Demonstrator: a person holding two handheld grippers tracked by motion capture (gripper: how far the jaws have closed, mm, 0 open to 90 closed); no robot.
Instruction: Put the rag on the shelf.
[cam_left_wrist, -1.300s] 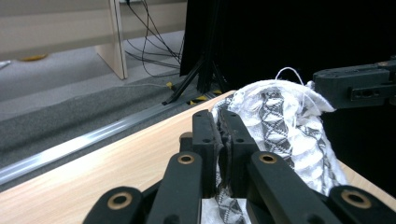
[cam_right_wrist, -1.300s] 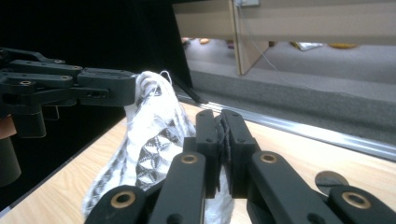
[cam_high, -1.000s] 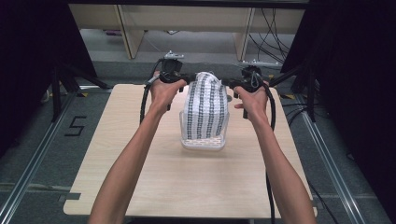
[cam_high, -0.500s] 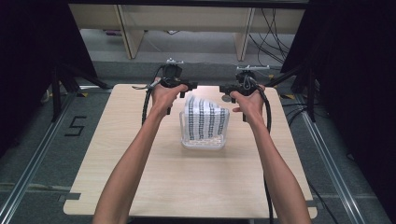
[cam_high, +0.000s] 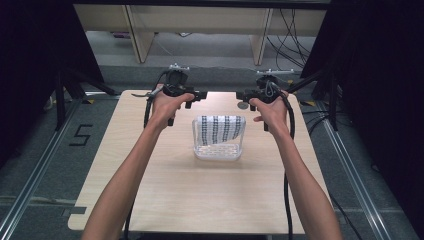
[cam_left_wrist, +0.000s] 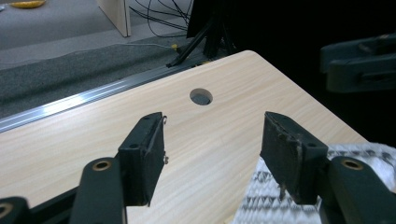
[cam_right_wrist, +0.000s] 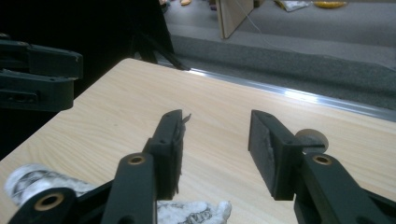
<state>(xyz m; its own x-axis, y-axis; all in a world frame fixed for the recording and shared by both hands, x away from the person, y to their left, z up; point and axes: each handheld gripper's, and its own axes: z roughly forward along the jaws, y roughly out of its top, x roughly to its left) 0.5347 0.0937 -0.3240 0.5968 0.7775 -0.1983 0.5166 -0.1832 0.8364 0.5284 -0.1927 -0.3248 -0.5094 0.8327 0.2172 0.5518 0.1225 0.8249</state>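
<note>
A white cloth with a black pattern (cam_high: 219, 129) lies draped over the far side of a clear plastic box (cam_high: 218, 151) in the middle of the wooden table (cam_high: 150, 190). My left gripper (cam_high: 197, 95) hovers beyond the box on its left, and my right gripper (cam_high: 242, 95) on its right; their tips face each other. Both have just been opening, and nothing is between the jaws of either. In the left gripper view the left gripper (cam_left_wrist: 212, 135) stands open over bare wood, with the cloth (cam_left_wrist: 261, 200) below its right jaw. The right gripper (cam_right_wrist: 215, 130) is likewise open, the cloth (cam_right_wrist: 187, 210) low in its view.
A round hole (cam_left_wrist: 201, 96) is cut in the table near its far edge. Metal floor rails (cam_high: 40, 170) run along both sides of the table. Dark stands and cables (cam_high: 295, 30) are beyond the far edge. The near half of the table is bare wood.
Both grippers held the cloth up by its top corners, then let go. The cloth has dropped onto the box, and the two hands have moved apart with open jaws.
</note>
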